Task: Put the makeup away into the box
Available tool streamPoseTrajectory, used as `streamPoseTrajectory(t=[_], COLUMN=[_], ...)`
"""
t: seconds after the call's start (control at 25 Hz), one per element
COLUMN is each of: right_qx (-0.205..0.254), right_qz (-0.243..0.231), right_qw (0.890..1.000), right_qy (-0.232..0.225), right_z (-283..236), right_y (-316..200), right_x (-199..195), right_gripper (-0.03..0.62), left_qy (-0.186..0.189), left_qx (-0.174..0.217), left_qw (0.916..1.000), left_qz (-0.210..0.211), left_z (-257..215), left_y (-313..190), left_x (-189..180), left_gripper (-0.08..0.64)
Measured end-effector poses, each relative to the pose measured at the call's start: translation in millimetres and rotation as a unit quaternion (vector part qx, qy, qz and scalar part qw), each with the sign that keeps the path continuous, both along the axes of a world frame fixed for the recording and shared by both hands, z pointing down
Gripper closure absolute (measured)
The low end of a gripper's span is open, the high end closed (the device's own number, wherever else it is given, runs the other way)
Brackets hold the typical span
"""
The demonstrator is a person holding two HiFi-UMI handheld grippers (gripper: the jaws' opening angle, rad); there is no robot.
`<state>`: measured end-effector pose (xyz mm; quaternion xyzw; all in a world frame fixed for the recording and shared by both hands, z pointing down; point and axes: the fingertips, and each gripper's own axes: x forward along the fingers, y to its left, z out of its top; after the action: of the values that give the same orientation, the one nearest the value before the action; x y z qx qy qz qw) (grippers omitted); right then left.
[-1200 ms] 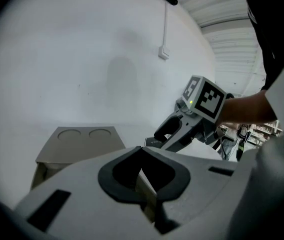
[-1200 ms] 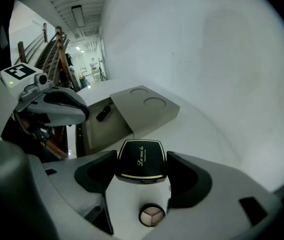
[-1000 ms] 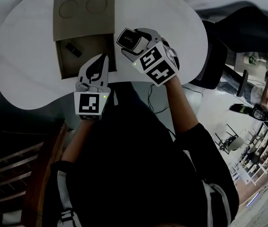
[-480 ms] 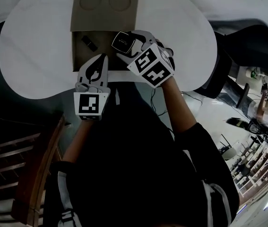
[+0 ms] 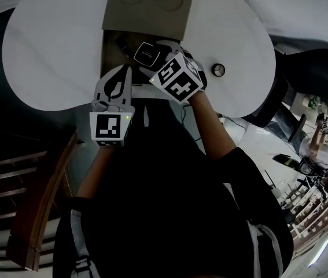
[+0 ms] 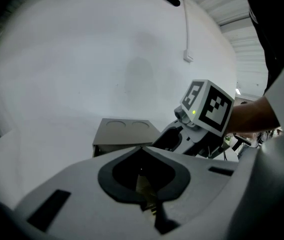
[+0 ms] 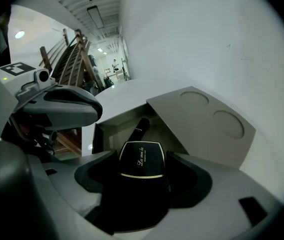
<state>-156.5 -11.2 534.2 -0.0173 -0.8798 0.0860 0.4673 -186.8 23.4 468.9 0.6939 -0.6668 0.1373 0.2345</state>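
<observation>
The black compact [image 7: 141,163] is squeezed in the right gripper's [image 5: 151,55] fingers, mid-frame, above the open box [image 5: 108,59]. Dropped too early, it could bump the black tube [image 7: 140,126] inside or land on the counter [image 5: 48,51]. The left gripper's [image 5: 124,73] fingers are closed, empty.

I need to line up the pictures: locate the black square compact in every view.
Head view: black square compact upper centre, in the right gripper's jaws.
Left gripper view: hidden behind the right gripper.
Right gripper view: compact bottom centre, between the jaws.
Shared landmark: tan cardboard lid with two circles.
</observation>
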Motion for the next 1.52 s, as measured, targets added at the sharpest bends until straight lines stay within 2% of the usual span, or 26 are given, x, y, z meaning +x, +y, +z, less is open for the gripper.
streamPoseTrajectory(t=[0.12, 0.36, 0.68, 0.84, 1.0, 1.16, 1.24, 1.52], right_qx=[0.01, 0.03, 0.071, 0.068, 0.101, 0.114, 0.134, 0.205], right_qz=[-0.006, -0.019, -0.07, -0.062, -0.03, 0.008, 0.027, 0.1], right_qw=[1.0, 0.999, 0.994, 0.996, 0.994, 0.992, 0.988, 0.963], right_qy=[0.011, 0.025, 0.047, 0.022, -0.017, -0.052, -0.072, -0.144], right_z=[7.4, 19.5, 33.4, 23.7, -2.2, -33.4, -52.5, -120.3], right_y=[-0.4, -1.2, 11.0, 11.8, 0.5, -8.2, -14.0, -32.5], right_x=[-0.1, -1.1, -6.1, -5.9, -2.8, 7.3, 13.4, 36.4], right_gripper=[0.262, 0.262, 0.261, 0.261, 0.261, 0.269, 0.36, 0.534], left_qy=[-0.014, -0.014, -0.014, -0.016, -0.005, -0.008, -0.008, -0.021], left_qx=[0.012, 0.014, 0.013, 0.012, 0.008, 0.02, 0.025, 0.062], left_qw=[0.9998, 0.9998, 0.9998, 0.9997, 0.9999, 0.9994, 0.9991, 0.9963], left_qz=[0.006, 0.007, 0.008, 0.011, 0.014, 0.029, 0.034, 0.055], left_z=[-3.7, -3.7, -4.1, -4.3, -6.6, -19.6, -28.2, -64.6], left_y=[-4.4, -6.2, -5.8, -7.2, -7.9, -15.3, -19.0, -40.4], left_x=[-2.9, -2.7, -0.5, 3.7, 11.7, 21.8, 26.0, 36.3], left_gripper=[0.552, 0.552, 0.552, 0.552, 0.552, 0.552, 0.552, 0.552])
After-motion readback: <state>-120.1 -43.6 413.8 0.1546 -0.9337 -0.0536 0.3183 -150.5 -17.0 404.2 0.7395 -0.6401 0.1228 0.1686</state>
